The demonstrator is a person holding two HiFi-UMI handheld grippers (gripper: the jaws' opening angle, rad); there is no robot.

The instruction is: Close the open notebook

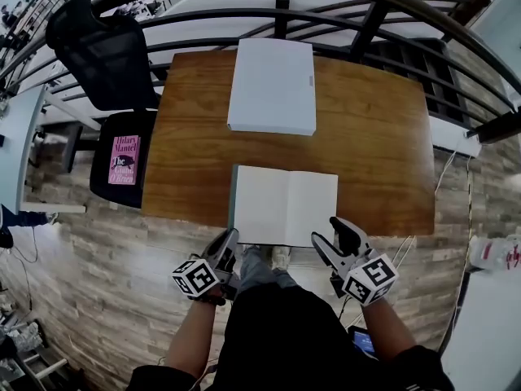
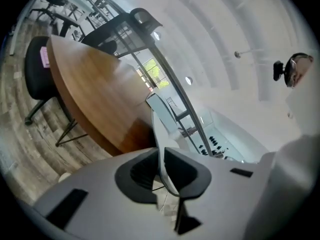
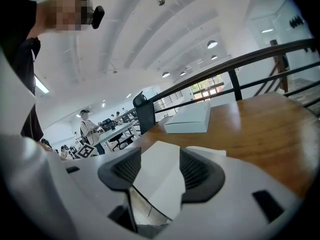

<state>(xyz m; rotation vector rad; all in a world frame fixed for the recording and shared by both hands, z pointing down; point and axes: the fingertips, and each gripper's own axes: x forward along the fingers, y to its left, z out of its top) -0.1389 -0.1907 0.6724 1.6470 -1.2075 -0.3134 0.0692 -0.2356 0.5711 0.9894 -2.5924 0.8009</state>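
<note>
The open notebook (image 1: 285,206) lies with white pages up at the near edge of the wooden table (image 1: 374,145). My left gripper (image 1: 230,239) is at its near left corner. In the left gripper view the left gripper (image 2: 161,164) has its jaws shut on a thin white leaf of the notebook (image 2: 156,119), seen edge-on; whether it is a page or the cover I cannot tell. My right gripper (image 1: 330,233) is at the near right corner. Seen from the right gripper view, the right gripper (image 3: 159,173) stands open, and the notebook's corner (image 3: 167,156) lies between the wide jaws untouched.
A white flat box (image 1: 273,84) lies at the table's far side, also in the right gripper view (image 3: 190,120). To the table's left, a black chair (image 1: 102,51) and a seat bearing a pink book (image 1: 124,160). A dark railing (image 1: 366,23) runs behind the table.
</note>
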